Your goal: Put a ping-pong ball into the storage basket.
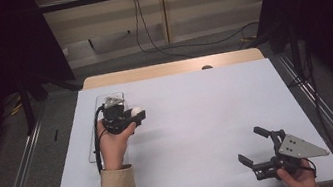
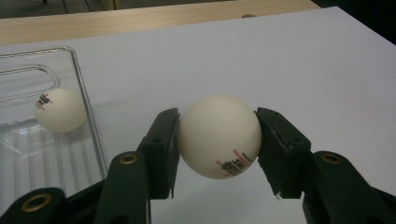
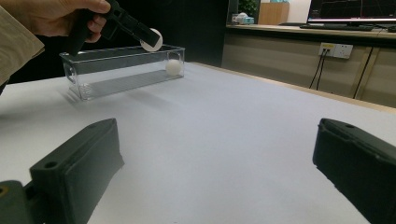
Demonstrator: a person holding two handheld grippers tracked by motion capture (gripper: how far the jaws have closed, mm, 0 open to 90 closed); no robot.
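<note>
A ball [image 2: 218,136] sits pinched between the left gripper's [image 2: 218,149] jaws, held above the white surface [image 1: 199,118] just beside the clear bin [image 2: 28,154], where a second ball [image 2: 60,110] already lies at ten o'clock. The right gripper [image 1: 255,147] rests with jaws spread. To finish cleanly, the ball should clear the bin wall before release.

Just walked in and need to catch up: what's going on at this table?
A person is handling ping-pong balls with two hand-held grippers. The left gripper is clamped on one white ball, held above the table beside a clear plastic bin. A second ball already lies in that bin. The right gripper rests open and empty.
</note>
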